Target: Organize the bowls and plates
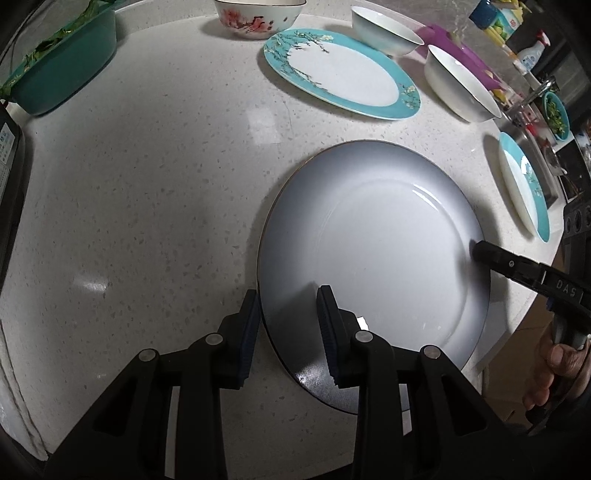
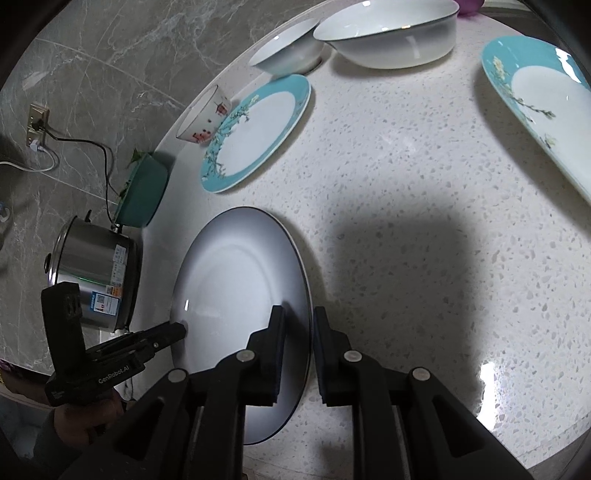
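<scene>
A large grey-rimmed white plate (image 1: pixel 373 266) lies on the speckled white counter (image 1: pixel 155 184); it also shows in the right wrist view (image 2: pixel 236 295). My left gripper (image 1: pixel 288 314) is open, its jaws astride the plate's near-left rim. My right gripper (image 2: pixel 299 325) is open, its jaws astride the opposite rim; it shows in the left wrist view (image 1: pixel 480 251). The left gripper shows in the right wrist view (image 2: pixel 177 330). Two teal-rimmed plates (image 1: pixel 340 77) (image 1: pixel 524 184), two white bowls (image 1: pixel 384 29) (image 1: pixel 458 85) and a red-flowered bowl (image 1: pixel 255 16) stand farther back.
A green tub with leaves (image 1: pixel 59 62) stands at the far left. A steel pot (image 2: pixel 96 273) stands beside the counter's edge. A purple item (image 1: pixel 461 51), bottles (image 1: pixel 532 51) and a sink area lie beyond the bowls. The counter edge curves at the right.
</scene>
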The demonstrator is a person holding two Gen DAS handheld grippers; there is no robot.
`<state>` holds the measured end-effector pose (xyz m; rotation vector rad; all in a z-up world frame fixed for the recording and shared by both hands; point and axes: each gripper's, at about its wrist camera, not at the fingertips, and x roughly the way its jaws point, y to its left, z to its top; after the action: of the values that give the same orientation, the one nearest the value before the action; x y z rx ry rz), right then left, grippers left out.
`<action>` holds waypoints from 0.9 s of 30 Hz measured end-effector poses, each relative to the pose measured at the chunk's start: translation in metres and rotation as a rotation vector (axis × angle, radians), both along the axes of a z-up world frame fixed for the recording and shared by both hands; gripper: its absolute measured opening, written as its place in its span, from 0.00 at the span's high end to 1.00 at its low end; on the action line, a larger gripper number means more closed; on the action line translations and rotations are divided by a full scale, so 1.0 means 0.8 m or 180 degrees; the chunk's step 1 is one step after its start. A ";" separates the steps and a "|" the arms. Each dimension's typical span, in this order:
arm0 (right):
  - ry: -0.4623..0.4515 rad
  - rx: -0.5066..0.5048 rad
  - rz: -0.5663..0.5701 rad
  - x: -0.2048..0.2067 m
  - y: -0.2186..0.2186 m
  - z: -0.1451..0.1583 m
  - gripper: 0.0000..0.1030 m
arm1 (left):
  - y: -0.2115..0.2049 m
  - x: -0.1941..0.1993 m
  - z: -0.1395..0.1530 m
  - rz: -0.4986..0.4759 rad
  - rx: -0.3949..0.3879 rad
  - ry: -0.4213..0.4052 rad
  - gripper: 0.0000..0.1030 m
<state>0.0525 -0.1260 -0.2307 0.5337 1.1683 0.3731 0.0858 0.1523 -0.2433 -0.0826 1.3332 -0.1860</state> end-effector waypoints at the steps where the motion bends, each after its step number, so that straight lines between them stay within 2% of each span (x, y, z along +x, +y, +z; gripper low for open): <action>1: -0.0007 -0.0012 0.0005 0.000 0.000 0.000 0.83 | 0.000 0.000 0.000 -0.0005 0.0017 -0.0019 0.72; 8: -0.0104 -0.0132 0.0149 0.001 0.005 -0.001 0.82 | -0.006 0.005 -0.002 0.0068 0.0042 -0.0119 0.70; 10: -0.0116 -0.0118 0.0192 0.002 0.005 -0.001 0.80 | -0.005 0.004 -0.002 0.0179 -0.0063 -0.0094 0.69; 11: -0.0119 -0.0120 0.0210 0.002 0.004 -0.001 0.79 | -0.003 0.003 -0.002 0.0201 -0.0078 -0.0094 0.66; 12: -0.0132 -0.0139 0.0232 0.002 0.004 0.001 0.79 | 0.000 0.002 0.000 0.0248 -0.0091 -0.0107 0.55; 13: -0.0164 -0.0148 0.0244 0.002 0.002 0.006 0.76 | 0.006 0.000 0.005 0.0322 -0.0104 -0.0138 0.46; 15: -0.0280 -0.0139 0.0243 0.001 -0.005 0.020 0.71 | 0.017 0.000 0.018 0.0454 -0.0130 -0.0221 0.43; 17: -0.0420 -0.0147 0.0210 0.001 -0.017 0.038 0.54 | 0.032 0.006 0.034 0.0610 -0.0229 -0.0255 0.39; 19: -0.0562 -0.0082 0.0148 0.006 -0.036 0.060 0.47 | 0.049 0.017 0.055 0.0806 -0.0425 -0.0310 0.31; 21: -0.0636 0.0036 0.0075 0.017 -0.057 0.084 0.39 | 0.062 0.038 0.082 0.0958 -0.0609 -0.0394 0.28; 24: -0.0691 0.0389 -0.0060 0.043 -0.089 0.117 0.33 | 0.061 0.076 0.114 0.0886 -0.0634 -0.0546 0.28; 27: -0.0725 0.0629 -0.0141 0.079 -0.100 0.133 0.29 | 0.053 0.122 0.118 0.0683 -0.0678 -0.0555 0.28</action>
<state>0.1159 -0.2061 -0.1240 0.6698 0.9036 0.5011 0.1833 0.1947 -0.1490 -0.3796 1.1187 -0.1490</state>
